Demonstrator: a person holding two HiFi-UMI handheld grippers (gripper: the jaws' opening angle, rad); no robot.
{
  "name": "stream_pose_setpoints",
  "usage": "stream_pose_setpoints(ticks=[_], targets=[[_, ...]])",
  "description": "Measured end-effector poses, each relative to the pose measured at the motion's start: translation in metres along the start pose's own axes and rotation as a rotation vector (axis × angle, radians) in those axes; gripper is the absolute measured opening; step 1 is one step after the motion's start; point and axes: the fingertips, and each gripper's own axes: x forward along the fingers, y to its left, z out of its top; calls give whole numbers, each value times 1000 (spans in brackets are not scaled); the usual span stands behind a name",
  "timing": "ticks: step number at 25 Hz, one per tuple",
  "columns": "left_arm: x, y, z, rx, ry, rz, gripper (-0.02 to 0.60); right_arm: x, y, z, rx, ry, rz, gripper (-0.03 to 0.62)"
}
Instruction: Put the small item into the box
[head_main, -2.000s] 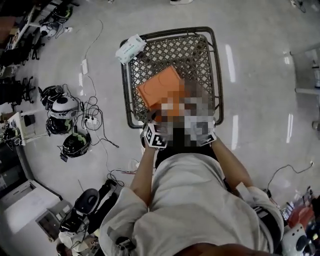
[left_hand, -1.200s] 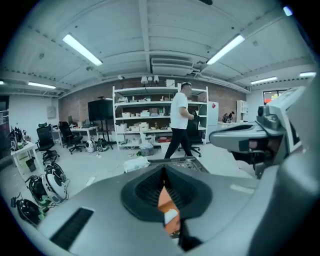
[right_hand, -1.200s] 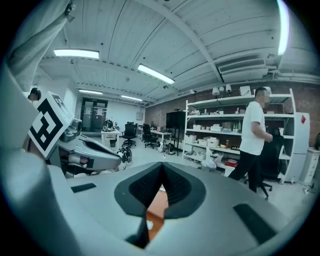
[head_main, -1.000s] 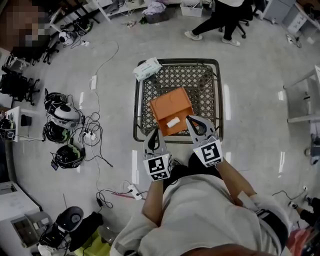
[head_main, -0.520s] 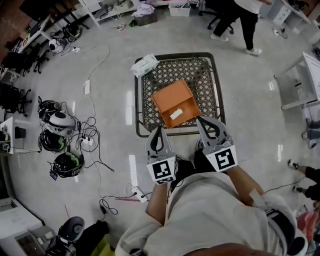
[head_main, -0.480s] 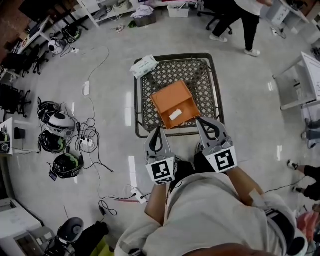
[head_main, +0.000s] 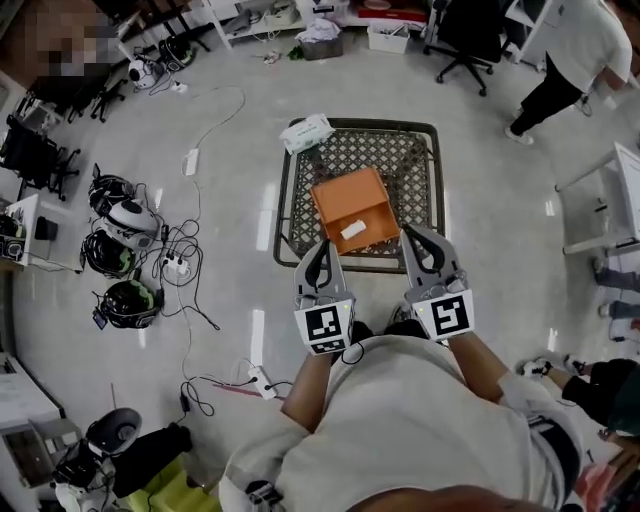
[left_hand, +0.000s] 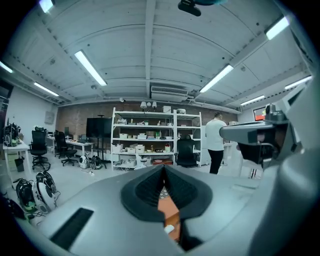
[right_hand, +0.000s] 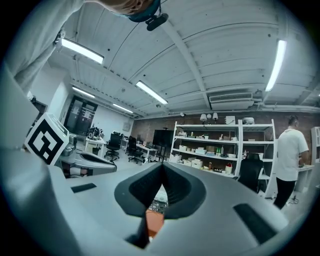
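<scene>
An open orange box (head_main: 351, 207) lies on the dark mesh table (head_main: 421, 167), and a small white item (head_main: 352, 229) rests inside it near its front wall. In the head view my left gripper (head_main: 321, 255) and right gripper (head_main: 412, 238) are held side by side, near the table's front edge and well above it. Both point level and both are shut with nothing between the jaws. Through the left gripper's closed jaws a sliver of the orange box (left_hand: 168, 211) and the white item (left_hand: 169, 229) shows. The orange box (right_hand: 152, 222) shows below the right jaws too.
A white wipes packet (head_main: 307, 132) lies on the table's far left corner. Helmets (head_main: 126, 222) and cables (head_main: 186, 268) litter the floor at left. Shelving (left_hand: 150, 140) and an office chair (left_hand: 186, 152) stand far ahead. A person (head_main: 575, 60) walks at the upper right.
Both grippers have risen away from the box, staying shut and empty. The head camera has risen too, so the table looks smaller. The person at the back has walked to the right.
</scene>
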Motion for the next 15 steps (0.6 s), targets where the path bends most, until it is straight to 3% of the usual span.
stream_pose_setpoints(ticks=[15], targets=[[2, -15, 7, 1, -17, 17, 9, -1, -4, -6, 4, -4, 35, 3]])
